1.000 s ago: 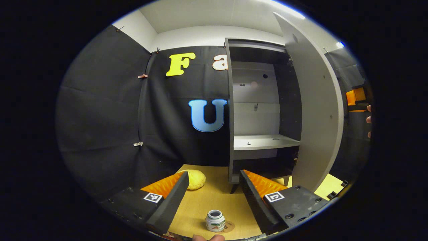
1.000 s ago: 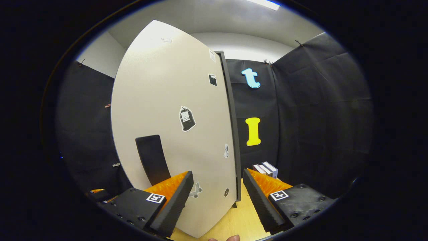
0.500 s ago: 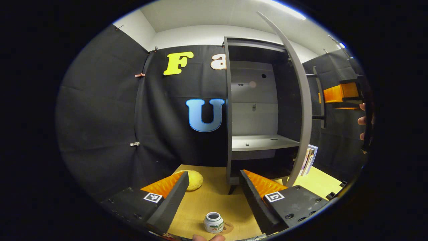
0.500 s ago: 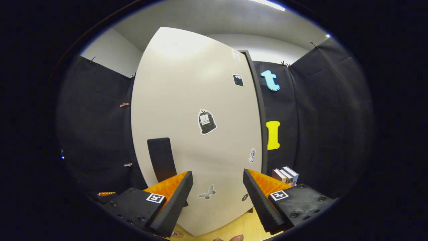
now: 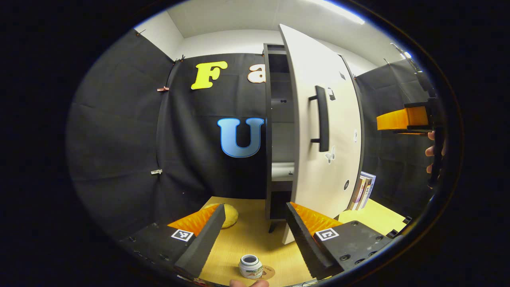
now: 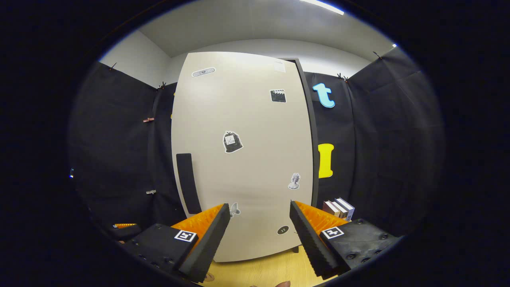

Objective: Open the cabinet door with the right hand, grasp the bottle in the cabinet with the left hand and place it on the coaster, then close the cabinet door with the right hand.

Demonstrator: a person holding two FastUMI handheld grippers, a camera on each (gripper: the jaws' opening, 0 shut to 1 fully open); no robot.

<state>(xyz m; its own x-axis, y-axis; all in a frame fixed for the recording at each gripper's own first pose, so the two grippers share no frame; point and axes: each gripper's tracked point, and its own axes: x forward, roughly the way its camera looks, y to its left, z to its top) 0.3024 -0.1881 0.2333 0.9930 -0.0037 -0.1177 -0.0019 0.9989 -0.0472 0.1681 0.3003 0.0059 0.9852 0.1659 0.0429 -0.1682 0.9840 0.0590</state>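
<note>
A small white bottle (image 5: 250, 266) stands on a round brown coaster (image 5: 268, 272) on the wooden table, between and below my left gripper (image 5: 253, 217), which is open and holds nothing. The pale cabinet door (image 5: 324, 131) with its dark handle (image 5: 323, 118) stands partly ajar, a narrow gap showing the dark cabinet (image 5: 275, 131) inside. In the right gripper view the door (image 6: 243, 155) faces me almost flat, its handle (image 6: 188, 183) at the left. My right gripper (image 6: 259, 217) is open just in front of the door; whether it touches it I cannot tell. That gripper (image 5: 412, 118) also appears at the far right of the left gripper view, held by a hand.
A yellow sponge-like lump (image 5: 229, 214) lies on the table (image 5: 255, 239) left of the cabinet. Several books (image 5: 363, 190) stand at the cabinet's right side, also seen as books (image 6: 338, 208) in the right gripper view. Black cloth walls close in the booth.
The cabinet door has swung from wide open to nearly shut, hiding the shelf. My right gripper followed it toward the cabinet. The left gripper and bottle stayed put.
</note>
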